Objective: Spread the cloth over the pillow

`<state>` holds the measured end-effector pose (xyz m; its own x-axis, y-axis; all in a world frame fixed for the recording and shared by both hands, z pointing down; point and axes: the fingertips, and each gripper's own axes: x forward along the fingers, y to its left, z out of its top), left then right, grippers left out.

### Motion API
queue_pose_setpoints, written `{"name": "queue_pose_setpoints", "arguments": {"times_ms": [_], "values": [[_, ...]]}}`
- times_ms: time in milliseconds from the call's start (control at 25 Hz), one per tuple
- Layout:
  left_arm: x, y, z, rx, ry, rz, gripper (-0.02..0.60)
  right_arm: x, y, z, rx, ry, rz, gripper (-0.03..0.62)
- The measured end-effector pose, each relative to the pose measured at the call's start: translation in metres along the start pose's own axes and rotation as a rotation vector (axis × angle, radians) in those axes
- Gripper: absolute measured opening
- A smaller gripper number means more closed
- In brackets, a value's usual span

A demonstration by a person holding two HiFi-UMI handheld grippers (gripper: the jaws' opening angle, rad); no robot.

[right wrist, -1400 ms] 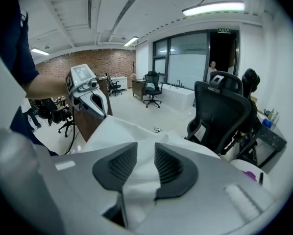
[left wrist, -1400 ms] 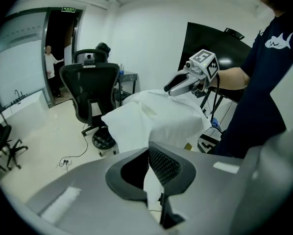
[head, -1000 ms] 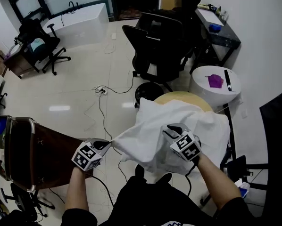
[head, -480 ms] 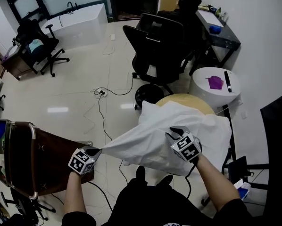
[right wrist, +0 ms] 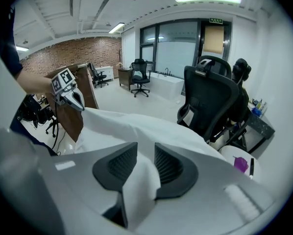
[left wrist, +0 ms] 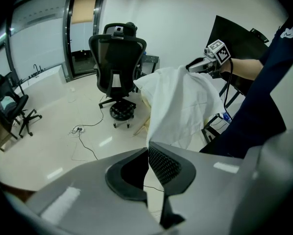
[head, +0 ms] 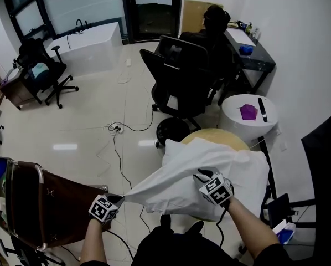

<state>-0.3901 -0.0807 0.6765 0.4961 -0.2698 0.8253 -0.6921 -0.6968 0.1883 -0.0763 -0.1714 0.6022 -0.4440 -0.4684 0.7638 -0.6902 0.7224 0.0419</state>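
One white cloth (head: 171,182) hangs stretched between two grippers. The left gripper (head: 120,200) has its jaws closed together on a corner of the cloth, low and out to the left. The right gripper (head: 202,175) is clamped on a bunched fold of it above the pillow. There is one pillow (head: 248,168), also white, so its edge against the cloth is hard to trace. It lies on a round tan table (head: 215,136), and the cloth covers its near left part while the far right part shows bare. Just beyond stands one small round white table (head: 236,122) carrying one purple object (head: 247,111) and one black pen (head: 262,108). Two black office chairs are in sight, a large one (head: 179,76) behind the tan table and a smaller one (head: 44,65) far left. One person (head: 215,24) sits at a dark desk (head: 254,57) by the right wall. A brown cabinet (head: 49,206) stands at the left gripper's side. The floor (head: 88,121) is pale glossy tile with a power strip (head: 117,128) and loose cables, and a white counter (head: 91,37) runs under the windows.
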Motion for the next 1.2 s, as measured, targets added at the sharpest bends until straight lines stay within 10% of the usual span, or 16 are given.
{"name": "queue_pose_setpoints", "arguments": {"times_ms": [600, 960, 1200], "values": [[-0.001, 0.019, 0.02, 0.057, -0.01, 0.022, 0.081, -0.026, -0.009, 0.043, -0.01, -0.096, -0.039, 0.124], [0.028, -0.016, 0.173, -0.006, -0.265, -0.116, 0.081, -0.057, -0.021, 0.047, -0.054, -0.164, 0.007, 0.124], [0.054, -0.045, 0.254, 0.001, -0.293, -0.192, 0.111, -0.084, -0.025, 0.046, -0.088, -0.22, 0.025, 0.124]]}}
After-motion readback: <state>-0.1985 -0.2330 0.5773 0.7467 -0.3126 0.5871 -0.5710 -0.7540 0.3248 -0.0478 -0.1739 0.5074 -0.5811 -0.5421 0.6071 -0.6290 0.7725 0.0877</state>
